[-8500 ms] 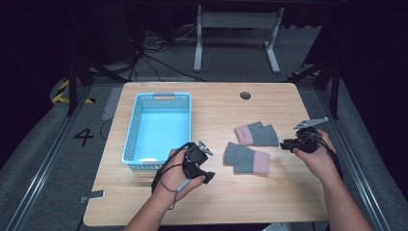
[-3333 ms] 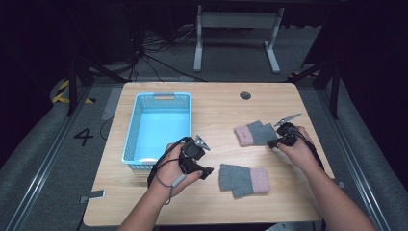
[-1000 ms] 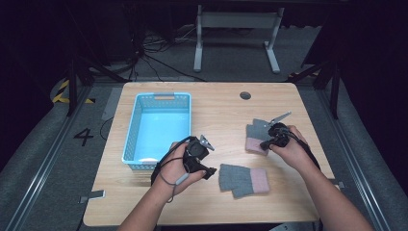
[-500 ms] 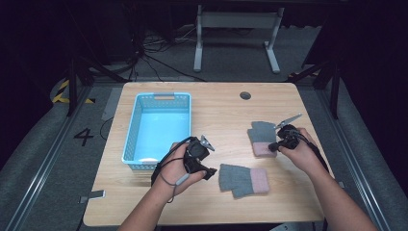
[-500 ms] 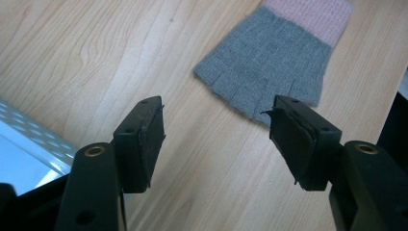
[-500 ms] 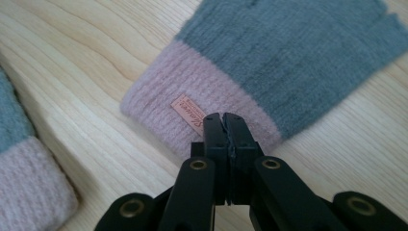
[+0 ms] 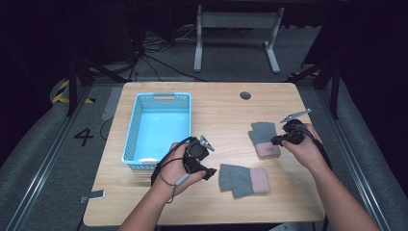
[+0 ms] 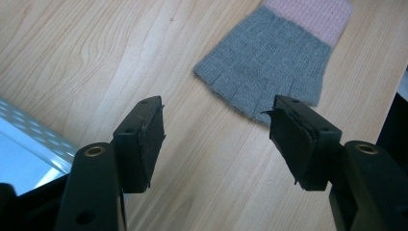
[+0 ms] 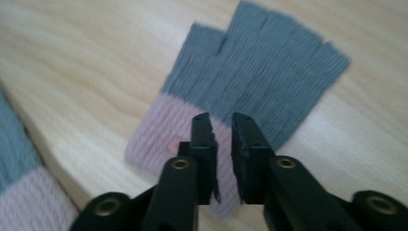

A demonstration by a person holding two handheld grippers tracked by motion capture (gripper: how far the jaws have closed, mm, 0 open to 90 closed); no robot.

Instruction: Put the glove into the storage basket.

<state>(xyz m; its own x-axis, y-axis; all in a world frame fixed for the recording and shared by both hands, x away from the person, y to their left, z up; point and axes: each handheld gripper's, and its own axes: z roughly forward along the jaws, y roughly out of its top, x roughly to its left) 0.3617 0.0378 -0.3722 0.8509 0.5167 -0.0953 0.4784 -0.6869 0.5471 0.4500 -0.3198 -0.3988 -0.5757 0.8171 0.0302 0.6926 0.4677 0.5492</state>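
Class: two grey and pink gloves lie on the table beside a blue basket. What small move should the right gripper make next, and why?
Probably lift clear. The right gripper, its jaws just opening with nothing between them, hovers over the far glove, which lies flat on the table and looks released. The near glove waits beside the left gripper.

black fingers (image 8: 144, 139), brass-ringed screw holes

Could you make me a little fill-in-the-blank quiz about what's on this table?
1. The basket is ___ in colour.
2. Each glove is grey with a ___ cuff.
3. The number of gloves on the table is ___.
4. The left gripper's jaws stand ___.

Missing words: blue; pink; two; open
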